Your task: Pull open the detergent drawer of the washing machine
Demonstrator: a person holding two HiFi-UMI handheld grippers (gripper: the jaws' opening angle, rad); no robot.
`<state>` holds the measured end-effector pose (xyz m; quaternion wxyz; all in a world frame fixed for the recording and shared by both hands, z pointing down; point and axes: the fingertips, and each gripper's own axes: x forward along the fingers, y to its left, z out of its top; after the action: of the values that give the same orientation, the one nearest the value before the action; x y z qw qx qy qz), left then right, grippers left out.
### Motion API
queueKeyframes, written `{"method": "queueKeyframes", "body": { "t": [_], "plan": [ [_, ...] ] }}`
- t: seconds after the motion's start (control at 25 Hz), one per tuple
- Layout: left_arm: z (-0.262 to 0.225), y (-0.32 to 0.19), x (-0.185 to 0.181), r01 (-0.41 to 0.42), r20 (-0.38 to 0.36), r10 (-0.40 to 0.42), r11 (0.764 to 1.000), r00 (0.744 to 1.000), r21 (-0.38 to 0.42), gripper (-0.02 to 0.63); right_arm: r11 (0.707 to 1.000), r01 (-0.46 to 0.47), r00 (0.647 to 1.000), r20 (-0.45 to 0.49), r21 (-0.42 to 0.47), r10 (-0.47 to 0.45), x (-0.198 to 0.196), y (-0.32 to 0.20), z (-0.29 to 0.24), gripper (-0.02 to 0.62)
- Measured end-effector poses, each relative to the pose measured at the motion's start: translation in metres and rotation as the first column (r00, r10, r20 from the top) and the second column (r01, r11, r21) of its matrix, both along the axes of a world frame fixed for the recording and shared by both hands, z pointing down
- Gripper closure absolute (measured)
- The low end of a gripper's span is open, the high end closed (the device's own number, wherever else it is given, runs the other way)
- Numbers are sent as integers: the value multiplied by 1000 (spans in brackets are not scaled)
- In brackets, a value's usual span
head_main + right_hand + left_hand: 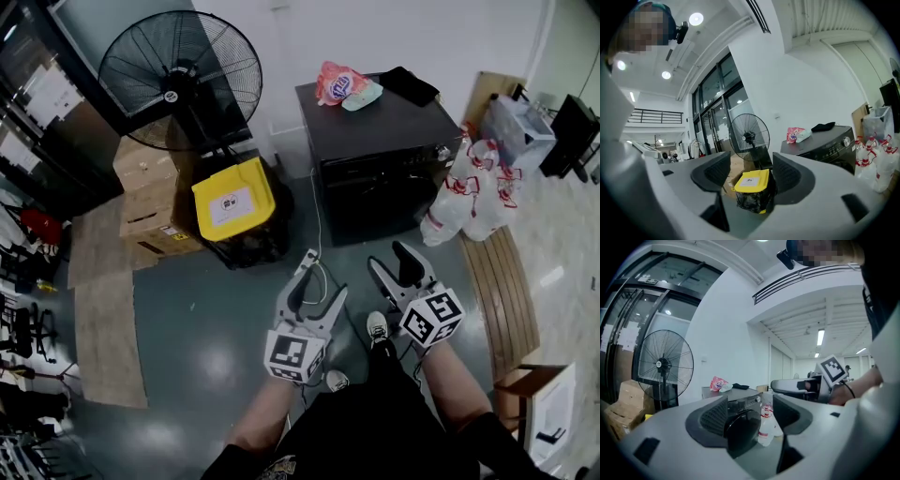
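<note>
- A dark grey, box-shaped front-loading washing machine (pixel 375 131) stands against the white wall. In the head view both grippers are held well short of its front, touching nothing.
- The left gripper (pixel 317 281) has its jaws spread wide and empty. Its own view frames the machine's round door (pixel 740 425) in the gap.
- The right gripper (pixel 394 262) also has its jaws apart, with nothing held. Its view looks left of the machine, at a yellow-lidded bin lined with a black bag (pixel 752 187).
- Only the right gripper view shows the machine's control strip with its round knob (pixel 847 140) clearly. The detergent drawer cannot be told apart on that strip.
- A pink packet (pixel 337 84) lies on the machine's top.
- White plastic bags with red print (pixel 469 192) lean at the machine's right.
</note>
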<state>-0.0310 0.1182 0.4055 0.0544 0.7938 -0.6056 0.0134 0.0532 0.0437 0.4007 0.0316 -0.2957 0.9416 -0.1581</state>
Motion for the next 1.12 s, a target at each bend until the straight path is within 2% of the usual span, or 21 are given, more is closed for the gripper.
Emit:
{"method": "queueKeyframes", "body": {
  "t": [0.72,1.12],
  "plan": [
    [5,-175,-14,114,-11,-114,993,993,-32,325,983,124,992,43,-137,-119,-30,-192,37,270],
    [13,-235,-12,168,20,-168,985,986,-27,325,962,184,982,78,-203,-171,-38,-258,64,256]
  ]
}}
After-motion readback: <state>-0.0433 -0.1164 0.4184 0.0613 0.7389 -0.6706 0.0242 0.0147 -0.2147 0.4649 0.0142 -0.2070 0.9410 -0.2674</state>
